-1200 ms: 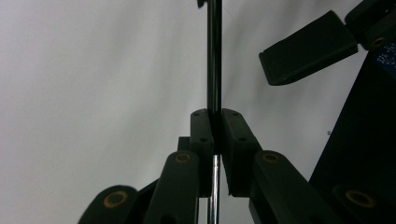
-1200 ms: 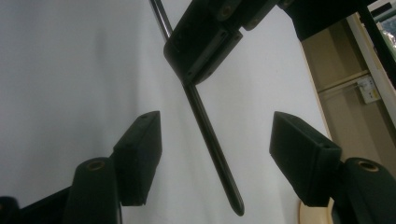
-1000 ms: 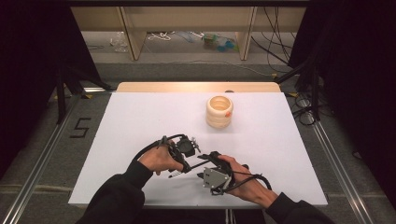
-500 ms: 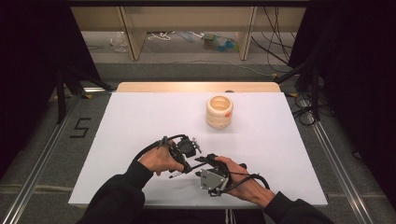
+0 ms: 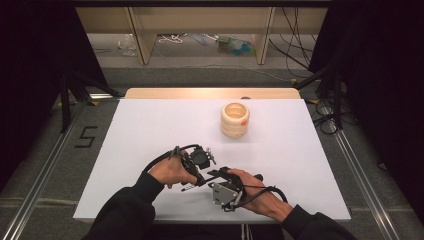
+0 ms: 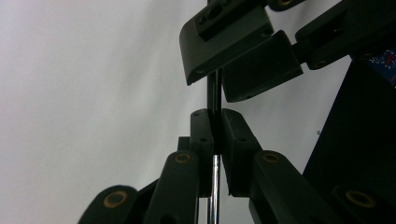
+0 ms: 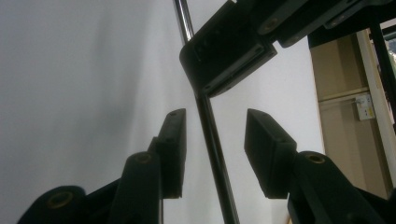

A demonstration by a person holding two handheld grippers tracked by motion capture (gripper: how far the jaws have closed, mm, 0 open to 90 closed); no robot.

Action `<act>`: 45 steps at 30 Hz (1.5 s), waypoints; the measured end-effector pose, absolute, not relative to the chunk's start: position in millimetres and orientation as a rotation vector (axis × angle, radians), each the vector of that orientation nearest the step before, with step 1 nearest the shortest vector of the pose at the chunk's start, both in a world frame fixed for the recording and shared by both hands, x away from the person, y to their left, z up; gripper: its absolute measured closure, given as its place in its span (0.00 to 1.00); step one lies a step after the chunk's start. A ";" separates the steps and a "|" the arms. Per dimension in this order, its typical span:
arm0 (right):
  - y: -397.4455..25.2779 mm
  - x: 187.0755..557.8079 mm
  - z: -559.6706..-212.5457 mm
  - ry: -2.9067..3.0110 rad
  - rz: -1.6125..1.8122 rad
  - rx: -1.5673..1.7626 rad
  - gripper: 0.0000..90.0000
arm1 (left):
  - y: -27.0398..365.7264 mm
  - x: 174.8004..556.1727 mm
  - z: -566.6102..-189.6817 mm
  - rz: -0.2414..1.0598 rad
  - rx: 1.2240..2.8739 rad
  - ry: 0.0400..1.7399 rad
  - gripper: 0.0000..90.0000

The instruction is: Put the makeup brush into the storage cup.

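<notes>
High view: your two hands meet low on the white tabletop (image 5: 150, 130), near its front edge. Your left tool (image 5: 199, 161) sits just left of centre, its cable looping back over your hand. Your right tool (image 5: 216, 176) lies just beside it to the right, angled toward the left tool, with its grey plate facing up. A thin rod (image 5: 189, 188) shows as a short dark sliver below your left hand (image 5: 170, 172). A stack of pale wooden rings (image 5: 234, 120) with a small orange mark on its side stands upright well apart from both tools, toward the far right of the tabletop. Your right hand (image 5: 255, 192) rests on the tabletop behind its tool.

Left gripper view: your left tool (image 6: 215, 140) is closed tight on the slim metal rod (image 6: 214, 186), which runs up between the jaws. The other tool's jaws stand at the top, spread either side of the rod's dark upper length.

Right gripper view: your right tool (image 7: 212, 140) stands wide apart. The rod (image 7: 212, 140) passes between its jaws, touching neither. Above, the left tool (image 7: 229, 51) clamps the rod. White tabletop (image 7: 70, 93) lies behind.
</notes>
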State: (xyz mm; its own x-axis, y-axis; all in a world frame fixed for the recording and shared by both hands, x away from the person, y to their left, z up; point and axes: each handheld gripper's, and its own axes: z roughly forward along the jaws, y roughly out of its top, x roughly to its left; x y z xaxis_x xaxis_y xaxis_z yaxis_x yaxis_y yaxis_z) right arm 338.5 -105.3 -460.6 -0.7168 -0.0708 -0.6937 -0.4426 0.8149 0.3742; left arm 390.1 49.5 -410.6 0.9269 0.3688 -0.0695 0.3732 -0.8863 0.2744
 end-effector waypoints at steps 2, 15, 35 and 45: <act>-104.3 340.2 -460.4 2.288 0.694 -0.414 0.68 | 49.5 389.9 -410.0 -0.021 2.802 0.546 0.93; -100.8 342.8 -459.8 2.258 0.662 -0.510 0.73 | 49.0 389.1 -409.2 -0.021 2.806 0.533 0.93; -97.2 345.1 -458.7 2.240 0.634 -0.592 0.82 | 48.2 388.1 -409.1 -0.029 2.810 0.527 0.93; -98.5 341.8 -460.9 2.266 0.625 -0.543 0.88 | 48.0 387.9 -409.6 -0.030 2.811 0.525 0.93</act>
